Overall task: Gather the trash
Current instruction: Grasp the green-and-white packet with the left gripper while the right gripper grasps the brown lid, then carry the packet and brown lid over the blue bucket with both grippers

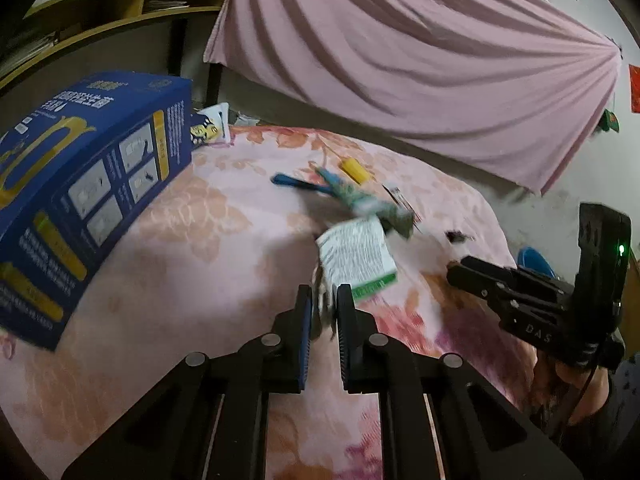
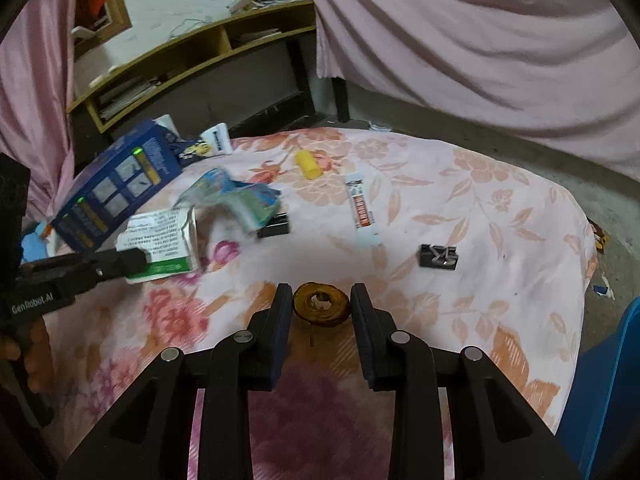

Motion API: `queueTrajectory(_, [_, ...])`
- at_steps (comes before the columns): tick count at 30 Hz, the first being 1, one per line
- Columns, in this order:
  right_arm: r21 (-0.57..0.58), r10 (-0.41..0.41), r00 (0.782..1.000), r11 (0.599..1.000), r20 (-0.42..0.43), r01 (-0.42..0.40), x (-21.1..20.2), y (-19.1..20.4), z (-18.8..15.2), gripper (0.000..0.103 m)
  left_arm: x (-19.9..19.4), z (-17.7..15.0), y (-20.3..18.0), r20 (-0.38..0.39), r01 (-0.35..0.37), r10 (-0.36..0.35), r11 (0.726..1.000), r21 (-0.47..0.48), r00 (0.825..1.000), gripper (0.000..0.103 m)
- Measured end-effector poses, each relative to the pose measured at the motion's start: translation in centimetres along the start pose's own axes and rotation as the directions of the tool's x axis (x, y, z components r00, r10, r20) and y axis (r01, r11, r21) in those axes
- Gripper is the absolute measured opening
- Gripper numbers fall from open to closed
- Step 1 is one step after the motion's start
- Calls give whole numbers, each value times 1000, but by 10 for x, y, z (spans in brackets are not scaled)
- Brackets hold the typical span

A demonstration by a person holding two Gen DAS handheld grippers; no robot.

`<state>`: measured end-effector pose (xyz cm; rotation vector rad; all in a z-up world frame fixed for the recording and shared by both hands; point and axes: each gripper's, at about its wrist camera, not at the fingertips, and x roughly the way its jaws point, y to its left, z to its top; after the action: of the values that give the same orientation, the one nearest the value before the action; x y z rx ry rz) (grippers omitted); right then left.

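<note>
Pink floral cloth (image 2: 460, 208) covers the table, and on it lies the scattered trash: the white-and-green carton (image 1: 360, 256) sits just in front of the blue box (image 1: 88, 184), its near edge pinched between the almost closed jaws of the left gripper (image 1: 323, 300). Farther from the blue box, the right gripper (image 2: 321, 306) has its jaws narrowed around a round brown scrap (image 2: 321, 303), both pads against its sides, while a yellow piece (image 2: 307, 164), a white tube (image 2: 362, 210) and a crumpled wrapper (image 2: 236, 196) lie beyond

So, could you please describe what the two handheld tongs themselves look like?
Both tongs, left and right, are matte black with blue pads and silver pivot pins. The left's side reads "GenRobot.AI"; the right's body carries "DAS" lettering, a green light and a black cable.
</note>
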<state>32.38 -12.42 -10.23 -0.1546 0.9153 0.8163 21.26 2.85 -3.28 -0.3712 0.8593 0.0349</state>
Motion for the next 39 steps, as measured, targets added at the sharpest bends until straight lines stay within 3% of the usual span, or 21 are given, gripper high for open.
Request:
queueTrajectory(5, [-17,6,1000,1000,28,-6,-11,7,-7,28,-7,-15,-14,24,-12,11,999,43,1000,4])
queueTrajectory(10, [-25,3,992,1000,126,1,-33,10,-11,28,-18,-16,-29,103,-7,0,998,66,995,3])
queueTrajectory(12, [-35,21,981,999,194,-14,-46,11,-13,28,-24,-12,-39,146,8,-21,996,88,989,3])
queueTrajectory(15, [-58,6,945,998,328,13,-74,14,-17,28,-36,-5,-61,249,47,-82,989,143,965,3])
queueTrajectory(19, [-34,-26,847,998,532,52,-123,9,-25,28,-50,2,-101,400,74,-175,964,255,900,4])
queueTrajectory(22, [-1,-99,748,991,657,132,-161,5,-31,28,-59,5,-125,478,105,-253,943,316,841,4])
queueTrajectory(29, [94,-234,566,960,790,264,-219,-11,-45,28,-72,16,-170,579,149,-378,903,403,723,4])
queueTrajectory(35, [188,-324,450,928,832,321,-252,-32,-59,28,-78,16,-210,630,136,-450,866,482,633,4])
queueTrajectory(37, [223,-359,414,913,837,341,-263,-39,-64,28,-79,16,-226,629,141,-478,849,509,613,4])
queueTrajectory(39, [249,-381,389,904,839,349,-270,-46,-67,28,-76,17,-244,620,147,-499,836,529,606,4])
